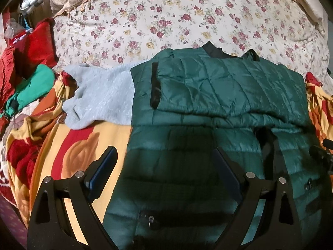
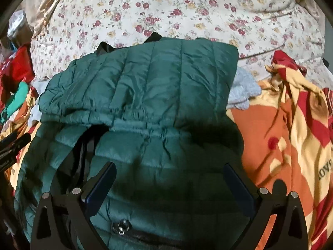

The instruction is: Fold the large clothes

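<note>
A dark green quilted jacket (image 1: 218, 95) lies on the bed, its sleeves folded across the chest, black trim at the collar. In the right wrist view the same jacket (image 2: 145, 87) fills the middle, a zip pocket near the bottom. My left gripper (image 1: 164, 156) hangs open just above the jacket's lower left part, nothing between its fingers. My right gripper (image 2: 170, 173) stands open over the jacket's lower right part, holding nothing. The other gripper's black frame (image 1: 324, 154) shows at the right edge of the left wrist view.
A grey knitted garment (image 1: 100, 95) lies partly under the jacket's left side. An orange, red and yellow blanket (image 2: 287, 137) covers the near bed, a floral sheet (image 1: 166, 20) the far part. Red and green clothes (image 1: 27, 73) are piled at the left.
</note>
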The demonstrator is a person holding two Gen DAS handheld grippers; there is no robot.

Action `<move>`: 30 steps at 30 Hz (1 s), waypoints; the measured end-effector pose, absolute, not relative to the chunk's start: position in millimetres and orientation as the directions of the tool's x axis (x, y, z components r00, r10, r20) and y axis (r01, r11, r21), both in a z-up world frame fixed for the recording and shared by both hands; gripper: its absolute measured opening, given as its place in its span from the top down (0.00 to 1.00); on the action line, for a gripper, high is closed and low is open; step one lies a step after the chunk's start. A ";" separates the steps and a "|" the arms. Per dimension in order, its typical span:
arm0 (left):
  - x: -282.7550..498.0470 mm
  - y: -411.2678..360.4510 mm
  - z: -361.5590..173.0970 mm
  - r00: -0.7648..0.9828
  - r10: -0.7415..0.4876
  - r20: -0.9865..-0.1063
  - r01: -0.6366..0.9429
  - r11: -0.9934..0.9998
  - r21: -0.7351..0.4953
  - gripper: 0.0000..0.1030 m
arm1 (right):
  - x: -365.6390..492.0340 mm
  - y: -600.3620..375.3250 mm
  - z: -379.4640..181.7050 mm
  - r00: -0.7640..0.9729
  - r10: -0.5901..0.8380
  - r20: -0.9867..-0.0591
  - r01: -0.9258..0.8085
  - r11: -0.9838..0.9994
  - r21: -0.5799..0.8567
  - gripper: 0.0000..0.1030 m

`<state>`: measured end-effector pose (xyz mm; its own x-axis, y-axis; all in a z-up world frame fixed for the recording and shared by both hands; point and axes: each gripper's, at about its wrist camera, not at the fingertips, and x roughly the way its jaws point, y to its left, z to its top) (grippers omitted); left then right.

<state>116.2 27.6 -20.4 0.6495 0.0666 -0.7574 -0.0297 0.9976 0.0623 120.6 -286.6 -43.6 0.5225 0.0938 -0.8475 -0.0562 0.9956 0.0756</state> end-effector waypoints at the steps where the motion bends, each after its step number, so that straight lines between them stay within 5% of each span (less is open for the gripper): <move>1: 112.5 28.2 -20.1 0.650 0.064 -0.757 -0.028 0.998 0.060 0.10 | 116.7 -287.5 -43.3 0.522 0.093 -0.848 -0.054 0.996 0.076 0.01; 20: 26.3 49.9 -33.2 0.612 0.045 -0.790 0.016 0.997 0.069 0.10 | 33.1 -298.0 -36.4 0.514 0.065 -0.855 -0.044 0.998 0.050 0.01; 30: -6.8 85.9 -44.6 0.551 -0.029 -0.834 -0.011 0.999 -0.042 0.10 | 4.5 -310.2 -38.4 0.498 0.062 -0.865 -0.036 0.998 0.051 0.01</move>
<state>-6.8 85.9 -44.6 0.5512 -0.0293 -0.8339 -0.0107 0.9991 -0.0421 4.5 -310.2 -38.4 0.4976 0.0616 -0.8652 -0.0357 0.9981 0.0505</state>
